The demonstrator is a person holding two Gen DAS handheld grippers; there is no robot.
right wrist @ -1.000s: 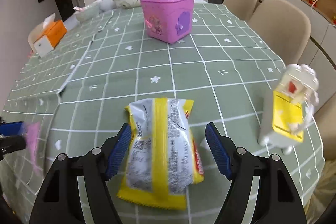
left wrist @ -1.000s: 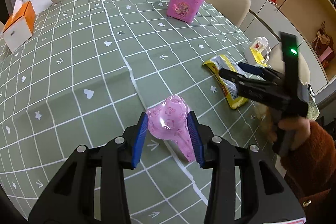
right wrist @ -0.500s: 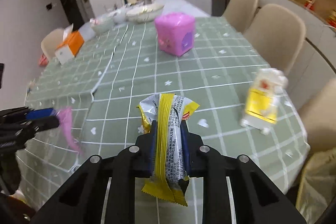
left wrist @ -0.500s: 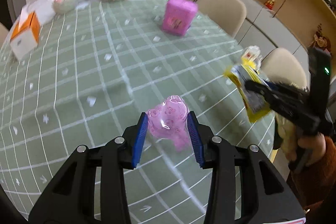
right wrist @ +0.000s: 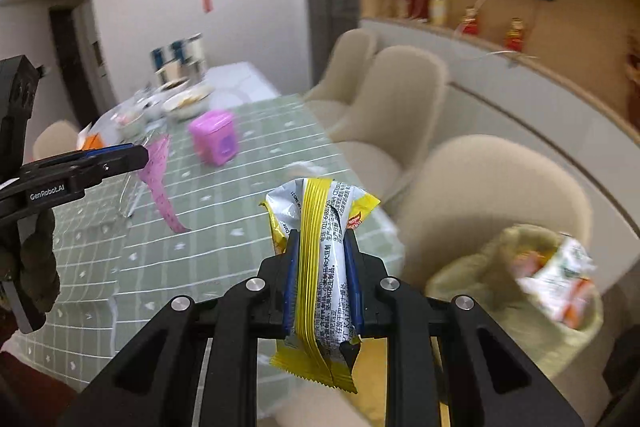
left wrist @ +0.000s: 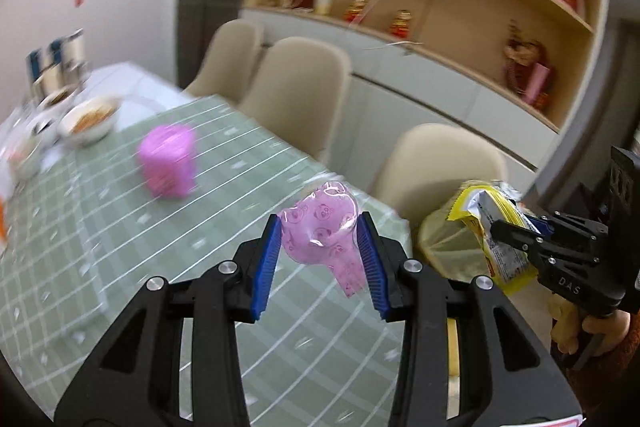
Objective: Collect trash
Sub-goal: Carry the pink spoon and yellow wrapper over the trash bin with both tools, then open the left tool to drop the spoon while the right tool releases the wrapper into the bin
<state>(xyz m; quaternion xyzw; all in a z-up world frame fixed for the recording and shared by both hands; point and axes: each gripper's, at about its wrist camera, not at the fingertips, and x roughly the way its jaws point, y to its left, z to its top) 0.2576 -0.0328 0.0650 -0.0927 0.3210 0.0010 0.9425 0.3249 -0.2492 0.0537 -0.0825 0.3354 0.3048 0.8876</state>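
Note:
My left gripper (left wrist: 318,251) is shut on a crumpled pink plastic wrapper (left wrist: 320,231), held in the air above the green checked tablecloth (left wrist: 120,247). My right gripper (right wrist: 322,263) is shut on a yellow and silver snack packet (right wrist: 324,247), also lifted off the table. In the left wrist view the right gripper (left wrist: 516,231) shows at the right with the snack packet (left wrist: 488,223) in it. In the right wrist view the left gripper (right wrist: 132,157) shows at the left with the pink wrapper (right wrist: 160,179) hanging from it.
A yellowish trash bag (right wrist: 520,279) with wrappers inside sits open by a beige chair (right wrist: 500,195) beyond the table's right edge. A pink box (right wrist: 214,141) stands on the table, bowls (left wrist: 90,119) and cups further back. More beige chairs (left wrist: 296,95) line the table's far side.
The right gripper closed on the snack packet and lifted it off the table. Both grippers rose and swung right, toward the chairs and the trash bag, each with its trash.

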